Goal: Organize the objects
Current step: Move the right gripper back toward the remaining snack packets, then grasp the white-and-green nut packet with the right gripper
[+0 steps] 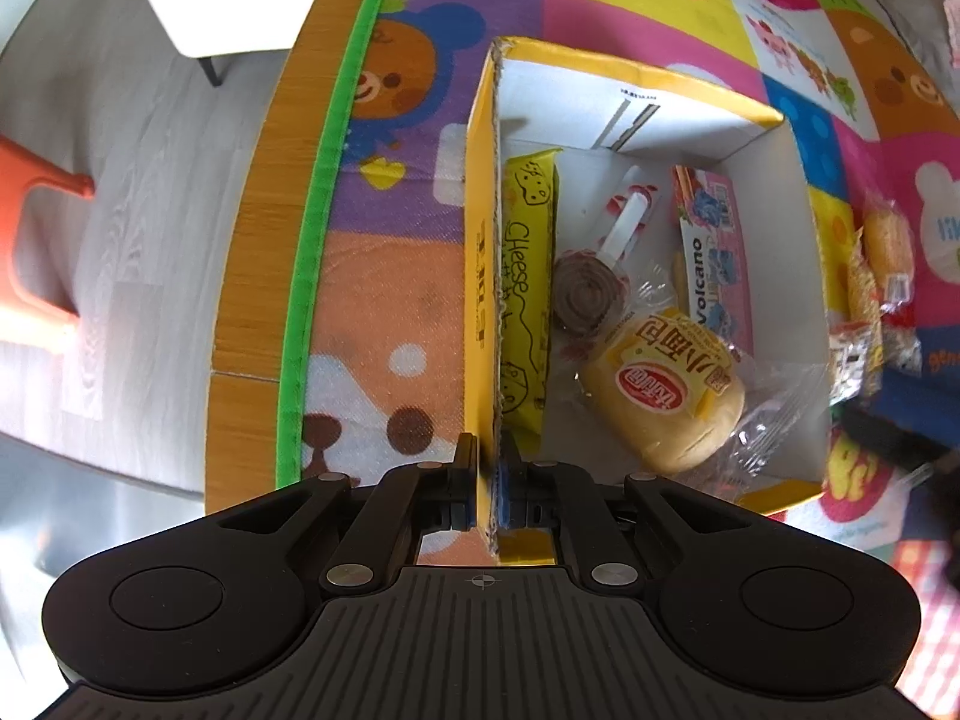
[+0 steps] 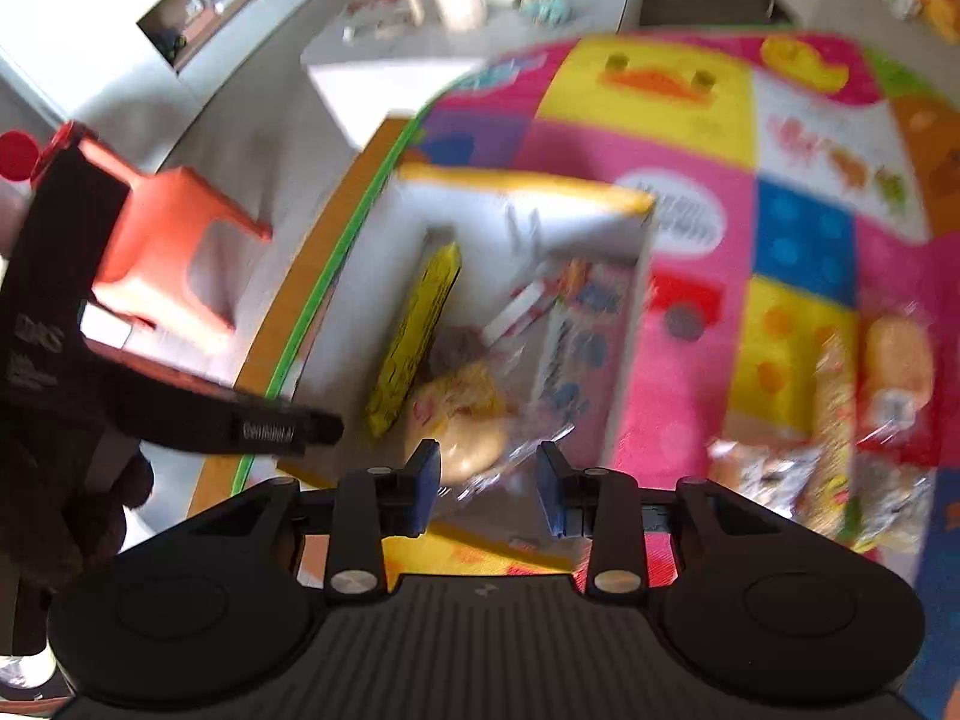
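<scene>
on the cartoon play mat [image 1: 630, 18], the left gripper [image 1: 487, 483] is clenching the yellow cardboard box [image 1: 480, 228] wall, steadying it, while the right gripper [image 2: 487, 483], jaws parted and empty, is hovering over the boxed bread bun packet [image 1: 666, 396], likely next fetching the loose snack packets [image 2: 840, 420] beside the box.

Yellow box [image 1: 630, 69] upright, snacks [image 1: 672, 390] inside

An orange plastic chair [image 2: 174, 252] stands on the grey floor [image 1: 150, 192] beside a white table [image 2: 384, 78].
</scene>
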`<state>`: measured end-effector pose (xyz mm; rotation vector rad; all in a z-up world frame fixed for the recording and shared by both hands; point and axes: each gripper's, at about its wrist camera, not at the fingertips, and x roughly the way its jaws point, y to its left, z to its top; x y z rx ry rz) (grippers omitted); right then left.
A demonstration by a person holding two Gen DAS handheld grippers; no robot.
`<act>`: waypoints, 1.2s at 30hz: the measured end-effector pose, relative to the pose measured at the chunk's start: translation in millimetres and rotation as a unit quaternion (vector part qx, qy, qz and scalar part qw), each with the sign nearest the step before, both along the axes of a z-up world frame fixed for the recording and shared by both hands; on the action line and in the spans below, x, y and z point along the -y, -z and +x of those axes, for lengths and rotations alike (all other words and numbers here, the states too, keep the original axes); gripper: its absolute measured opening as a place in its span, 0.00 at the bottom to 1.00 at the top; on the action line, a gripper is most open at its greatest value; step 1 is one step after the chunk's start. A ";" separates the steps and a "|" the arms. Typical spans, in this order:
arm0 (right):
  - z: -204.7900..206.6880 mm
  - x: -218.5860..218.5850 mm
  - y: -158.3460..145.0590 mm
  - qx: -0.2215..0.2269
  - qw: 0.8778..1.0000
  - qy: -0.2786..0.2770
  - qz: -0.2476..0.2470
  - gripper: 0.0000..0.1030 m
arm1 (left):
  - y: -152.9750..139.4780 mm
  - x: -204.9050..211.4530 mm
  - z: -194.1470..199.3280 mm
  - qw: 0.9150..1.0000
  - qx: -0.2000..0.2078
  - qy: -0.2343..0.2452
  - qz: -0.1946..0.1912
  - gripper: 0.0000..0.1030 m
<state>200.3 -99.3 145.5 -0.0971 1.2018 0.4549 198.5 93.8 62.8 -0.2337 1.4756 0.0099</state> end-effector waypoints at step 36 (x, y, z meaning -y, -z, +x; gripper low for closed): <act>-53.6 81.1 -57.0 -0.085 0.988 0.119 -0.046 0.48 | 9.0 11.7 -4.6 0.998 0.007 0.059 0.019 0.07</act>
